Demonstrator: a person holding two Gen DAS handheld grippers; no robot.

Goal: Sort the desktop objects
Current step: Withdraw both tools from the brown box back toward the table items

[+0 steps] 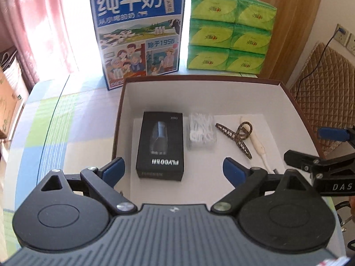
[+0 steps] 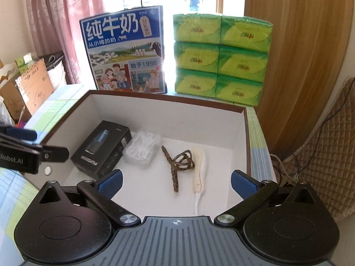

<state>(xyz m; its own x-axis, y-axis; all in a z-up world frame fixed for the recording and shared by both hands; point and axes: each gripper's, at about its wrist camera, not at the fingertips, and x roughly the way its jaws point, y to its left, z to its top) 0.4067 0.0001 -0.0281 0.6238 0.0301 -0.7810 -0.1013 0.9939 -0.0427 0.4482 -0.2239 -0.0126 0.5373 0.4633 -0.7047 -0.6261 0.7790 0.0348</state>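
A brown-rimmed open box with a white inside (image 1: 199, 95) (image 2: 241, 137) holds four items. A black product carton (image 1: 160, 146) (image 2: 104, 150) lies at its left. Beside it sits a clear pack of white floss picks (image 1: 202, 130) (image 2: 143, 147), then a brown hair claw (image 1: 235, 136) (image 2: 177, 166) and a cream corded handle (image 1: 255, 143) (image 2: 199, 170). My left gripper (image 1: 175, 170) hangs open over the box's near side, just in front of the carton. My right gripper (image 2: 176, 180) is open too, above the near edge, with the claw and handle ahead of it.
A blue milk carton (image 1: 139, 33) (image 2: 126, 51) and a stack of green tissue packs (image 1: 230, 33) (image 2: 221, 55) stand behind the box. The table has a checked cloth (image 1: 66, 122). A quilted chair (image 1: 328, 93) is at the right, cardboard boxes (image 2: 28, 88) at the left.
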